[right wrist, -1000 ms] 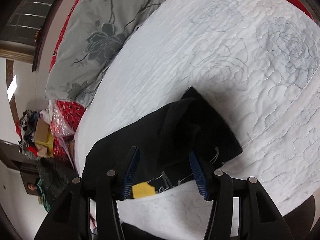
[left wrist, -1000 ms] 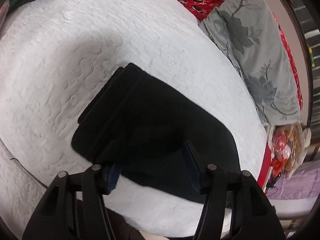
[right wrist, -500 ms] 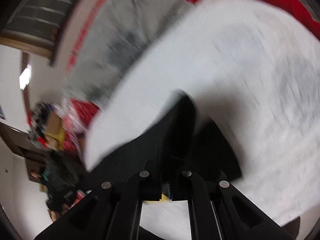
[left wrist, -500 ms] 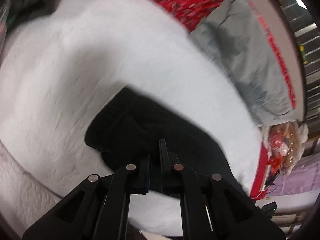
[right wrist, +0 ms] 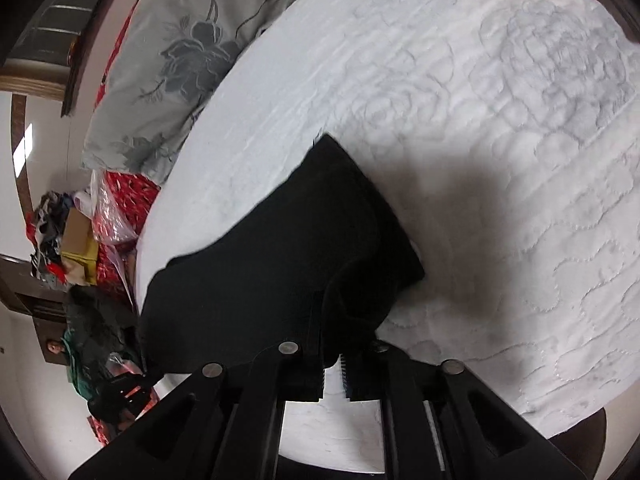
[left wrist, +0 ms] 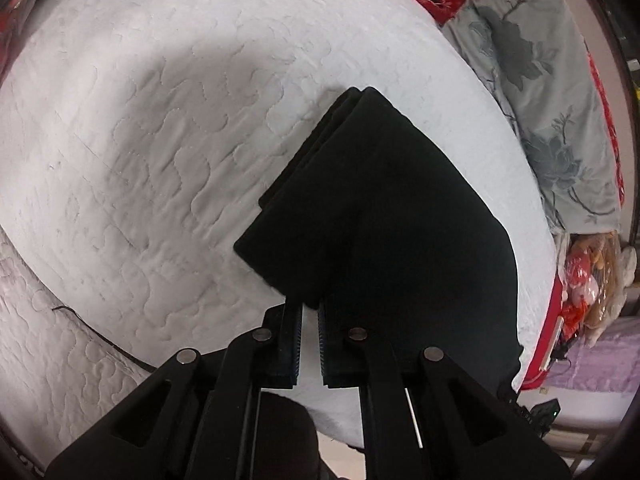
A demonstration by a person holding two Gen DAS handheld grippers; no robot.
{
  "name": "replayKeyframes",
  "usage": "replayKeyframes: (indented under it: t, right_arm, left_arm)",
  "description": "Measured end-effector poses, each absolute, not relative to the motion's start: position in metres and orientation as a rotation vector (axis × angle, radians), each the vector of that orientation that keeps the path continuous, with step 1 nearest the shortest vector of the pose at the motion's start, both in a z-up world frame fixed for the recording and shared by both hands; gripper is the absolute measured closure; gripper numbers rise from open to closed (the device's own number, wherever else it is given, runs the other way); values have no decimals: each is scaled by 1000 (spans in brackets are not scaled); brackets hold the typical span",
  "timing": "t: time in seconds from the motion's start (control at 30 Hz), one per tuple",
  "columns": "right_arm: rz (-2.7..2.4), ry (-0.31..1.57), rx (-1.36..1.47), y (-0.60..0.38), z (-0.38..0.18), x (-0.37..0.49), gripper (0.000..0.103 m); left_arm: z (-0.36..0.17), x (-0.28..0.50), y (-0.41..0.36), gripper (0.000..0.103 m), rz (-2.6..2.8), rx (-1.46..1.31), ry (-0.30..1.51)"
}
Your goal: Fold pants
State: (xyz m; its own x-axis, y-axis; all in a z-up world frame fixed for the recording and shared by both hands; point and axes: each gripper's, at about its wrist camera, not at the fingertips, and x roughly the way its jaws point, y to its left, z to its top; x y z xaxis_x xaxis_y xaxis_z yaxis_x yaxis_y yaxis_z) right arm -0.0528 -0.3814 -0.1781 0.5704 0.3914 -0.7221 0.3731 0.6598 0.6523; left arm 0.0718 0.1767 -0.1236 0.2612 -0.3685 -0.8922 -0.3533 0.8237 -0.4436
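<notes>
With both grippers, left (left wrist: 310, 312) and right (right wrist: 332, 360), clamped on the pants' (left wrist: 400, 216) near edge, we needed to lift evenly and fold far.

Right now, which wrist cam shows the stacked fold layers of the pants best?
Left wrist: the black pants show their layered edge along the left side. Right wrist shows the pants mainly as one dark mass, layers barely distinguishable.

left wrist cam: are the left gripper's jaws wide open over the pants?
No. The left gripper has its jaws nearly together, pinching the near edge of the black pants on the white quilt.
</notes>
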Motion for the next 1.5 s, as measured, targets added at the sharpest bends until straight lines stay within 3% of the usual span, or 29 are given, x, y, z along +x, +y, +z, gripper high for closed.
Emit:
replayKeyframes:
  t: [0.07, 0.2, 0.27, 0.33, 0.4, 0.43, 0.9, 1.0, 1.03, 1.1, 1.3, 1.5]
  right_arm:
    - [12, 992, 871, -381, -173, -57, 91]
    - [18, 976, 848, -393, -147, -74, 73]
    - [2, 934, 834, -407, -131, -86, 70]
    - [-23, 887, 816, -419, -117, -89, 63]
    - [-39, 845, 800, -428, -106, -87, 60]
    - [-33, 840, 797, -430, -104, -81, 58]
    - [-34, 1004, 668, -405, -150, -14, 59]
    - [-55, 1020, 575, -396, -151, -11, 88]
    - [-64, 1029, 538, -394, -150, -9, 89]
    - [-70, 1033, 507, -392, -146, -4, 91]
    - [-22, 888, 546, -397, -104, 5, 92]
    - [-101, 983, 550, -401, -141, 14, 92]
  left_arm:
    - [-114, 64, 181, 98, -38, -629, 1314]
    - [-75, 50, 181, 98, -89, -520, 1231]
    - [-56, 53, 181, 95, -96, -469, 1177]
    - [-39, 68, 183, 80, -92, -415, 1123]
    - [-38, 91, 183, 47, -76, -361, 1105]
    - [-40, 100, 182, 46, -64, -341, 1103]
    - [-101, 162, 182, 46, -112, -413, 1317]
    - [-109, 161, 173, 47, -120, -420, 1325]
    - [-109, 160, 170, 50, -107, -404, 1308]
    - [-105, 159, 169, 75, -74, -397, 1275]
    - [-98, 153, 183, 79, -50, -435, 1206]
    - [-111, 154, 186, 79, -33, -424, 1222]
